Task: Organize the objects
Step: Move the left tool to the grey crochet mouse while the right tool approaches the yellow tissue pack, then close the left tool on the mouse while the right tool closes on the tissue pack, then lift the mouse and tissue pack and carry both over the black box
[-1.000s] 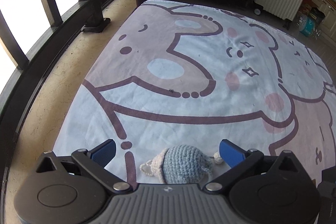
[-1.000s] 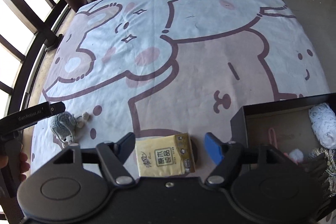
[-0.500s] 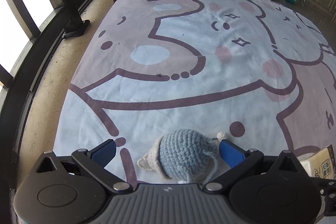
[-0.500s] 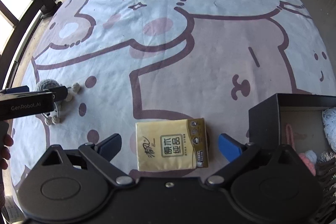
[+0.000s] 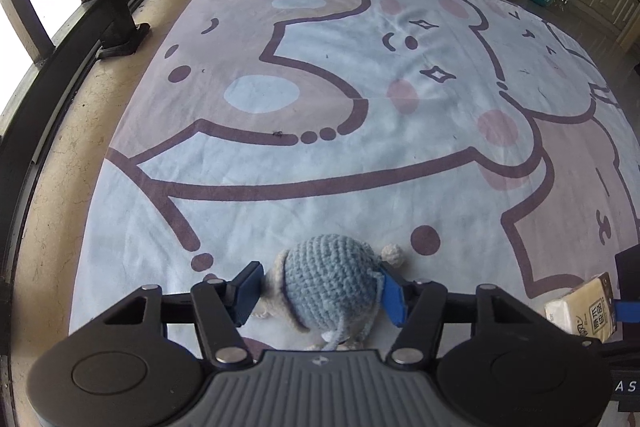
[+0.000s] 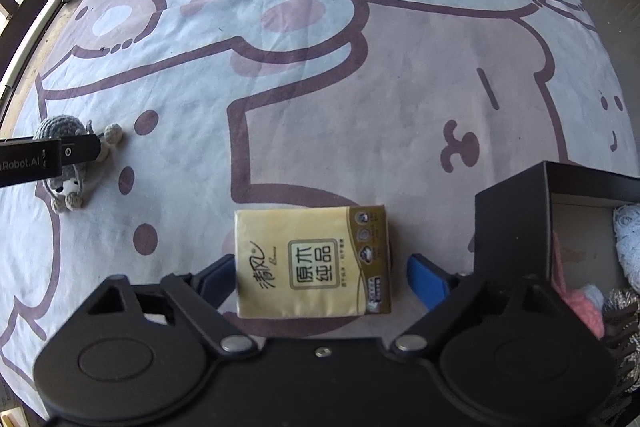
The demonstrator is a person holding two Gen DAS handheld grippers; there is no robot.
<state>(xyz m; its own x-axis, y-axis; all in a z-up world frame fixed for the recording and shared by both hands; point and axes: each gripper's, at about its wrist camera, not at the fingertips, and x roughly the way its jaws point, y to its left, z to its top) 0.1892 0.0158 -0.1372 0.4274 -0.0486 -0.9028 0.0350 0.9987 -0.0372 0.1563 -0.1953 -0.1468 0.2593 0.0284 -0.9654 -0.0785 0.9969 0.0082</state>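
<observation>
Pointing steeply down, the left gripper (image 5: 322, 293) has just closed its jaws onto the blue crocheted toy (image 5: 328, 283), pads pressing both flanks, likely to lift it. The right gripper (image 6: 318, 277) straddles the yellow tissue pack (image 6: 312, 263), its jaws just narrowing from wider a moment ago but not yet touching it. Both things lie on the cartoon-print blanket (image 6: 360, 87); the black box (image 6: 516, 223), seemingly their destination, stands just right of the pack.
</observation>
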